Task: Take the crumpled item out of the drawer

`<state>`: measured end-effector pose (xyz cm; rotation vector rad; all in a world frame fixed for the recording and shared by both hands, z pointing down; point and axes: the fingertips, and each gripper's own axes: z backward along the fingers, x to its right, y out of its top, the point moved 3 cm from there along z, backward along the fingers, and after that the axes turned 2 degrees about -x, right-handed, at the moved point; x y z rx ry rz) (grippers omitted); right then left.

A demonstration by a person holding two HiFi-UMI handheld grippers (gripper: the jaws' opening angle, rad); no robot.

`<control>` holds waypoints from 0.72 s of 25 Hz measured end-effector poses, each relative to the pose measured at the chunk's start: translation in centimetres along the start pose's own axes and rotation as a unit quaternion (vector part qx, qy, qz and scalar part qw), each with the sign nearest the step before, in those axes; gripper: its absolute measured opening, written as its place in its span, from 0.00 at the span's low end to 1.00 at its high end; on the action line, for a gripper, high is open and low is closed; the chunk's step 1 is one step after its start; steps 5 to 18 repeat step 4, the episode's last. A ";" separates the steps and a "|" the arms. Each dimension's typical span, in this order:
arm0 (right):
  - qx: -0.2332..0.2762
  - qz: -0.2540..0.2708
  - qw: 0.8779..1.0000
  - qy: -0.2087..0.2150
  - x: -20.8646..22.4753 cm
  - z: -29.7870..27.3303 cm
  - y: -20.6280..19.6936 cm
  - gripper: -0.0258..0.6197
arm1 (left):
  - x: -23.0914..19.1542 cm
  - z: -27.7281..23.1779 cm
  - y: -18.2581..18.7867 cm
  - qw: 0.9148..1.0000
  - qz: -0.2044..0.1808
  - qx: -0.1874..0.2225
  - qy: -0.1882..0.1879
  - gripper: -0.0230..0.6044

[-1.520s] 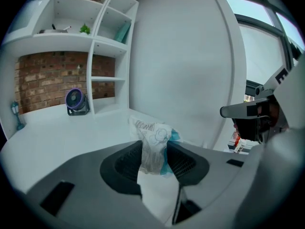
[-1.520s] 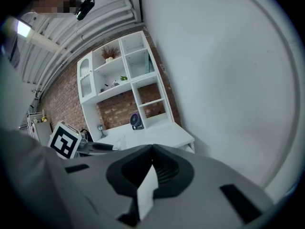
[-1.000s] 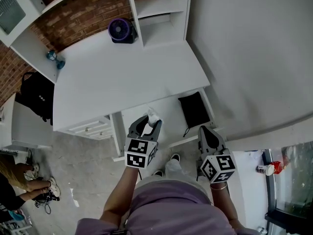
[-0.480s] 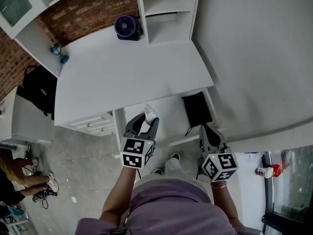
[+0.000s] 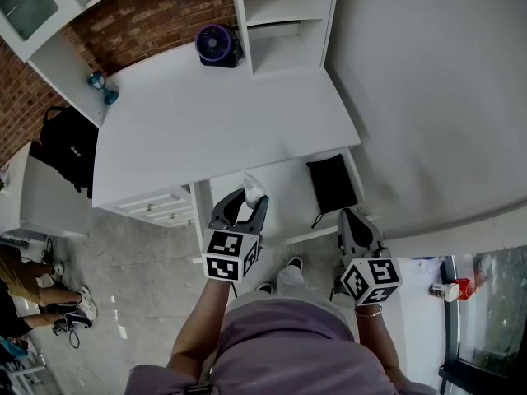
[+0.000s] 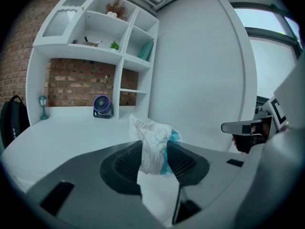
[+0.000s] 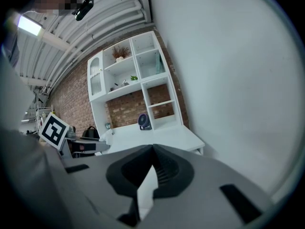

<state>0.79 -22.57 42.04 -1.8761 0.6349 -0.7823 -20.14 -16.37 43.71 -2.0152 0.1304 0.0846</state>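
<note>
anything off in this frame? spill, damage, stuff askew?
Nothing spilled or broken. Only untidy bits: the drawer stands pulled out under the desk with a black pouch lying in it, and the crumpled white-and-blue item is pinched in the left gripper above it. The right gripper is shut, empty.

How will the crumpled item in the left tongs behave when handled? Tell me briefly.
Probably floppy: the crumpled item folds and bulges above the left tongs pinching it. Likely very light, since its free end stands up unsupported. Its creased, thin-looking skin should squash rather than break, and it seems unlikely to roll.
</note>
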 end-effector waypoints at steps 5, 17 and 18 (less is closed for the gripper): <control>-0.001 -0.001 1.000 -0.003 0.0 -0.1 0.0 0.04 | -0.1 0.0 0.2 1.000 -0.002 0.000 -0.001 0.30; -0.001 -0.001 1.000 -0.003 0.0 -0.1 0.0 0.04 | -0.1 0.0 0.2 1.000 -0.002 0.000 -0.001 0.30; -0.001 -0.001 1.000 -0.003 0.0 -0.1 0.0 0.04 | -0.1 0.0 0.2 1.000 -0.002 0.000 -0.001 0.30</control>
